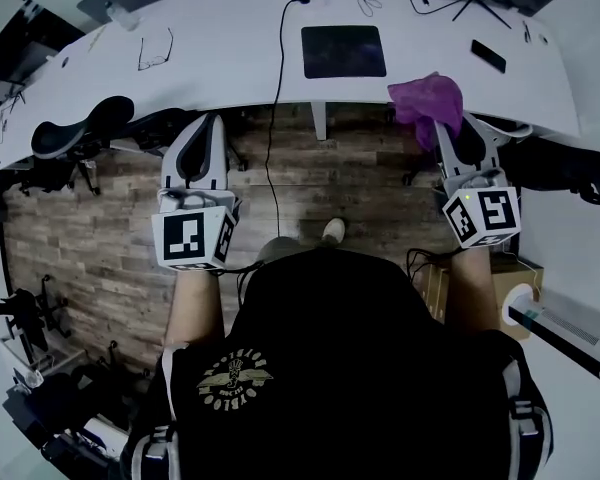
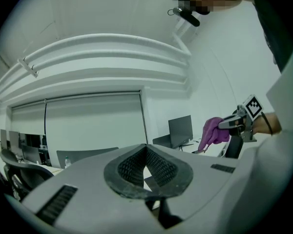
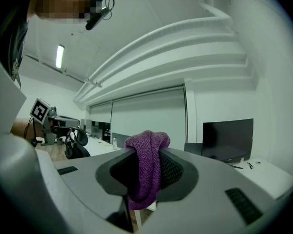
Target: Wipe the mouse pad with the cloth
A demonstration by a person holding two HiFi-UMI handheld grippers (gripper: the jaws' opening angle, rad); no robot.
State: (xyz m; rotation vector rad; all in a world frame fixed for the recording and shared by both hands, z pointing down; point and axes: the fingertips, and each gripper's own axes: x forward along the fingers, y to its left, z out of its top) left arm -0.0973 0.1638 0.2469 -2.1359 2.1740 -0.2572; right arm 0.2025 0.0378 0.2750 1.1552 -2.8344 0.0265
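Observation:
In the head view a black mouse pad (image 1: pixel 343 51) lies flat on the white curved desk (image 1: pixel 220 68), near its middle. My right gripper (image 1: pixel 444 128) is shut on a purple cloth (image 1: pixel 426 98), held just off the desk's front edge to the right of the pad. The right gripper view shows the cloth (image 3: pixel 147 167) pinched between the pads and bunched above them. My left gripper (image 1: pixel 202 125) is shut and holds nothing; it hovers below the desk's front edge, to the pad's left. The left gripper view shows the cloth (image 2: pixel 212 130) hanging from the right gripper (image 2: pixel 236 124).
On the desk lie glasses (image 1: pixel 155 51), a dark phone (image 1: pixel 488 55), a water bottle (image 1: pixel 121 15) and a black cable (image 1: pixel 278 58) that runs down to the wooden floor. Office chairs (image 1: pixel 80 128) stand at the left. A white box (image 1: pixel 570 320) sits at the lower right.

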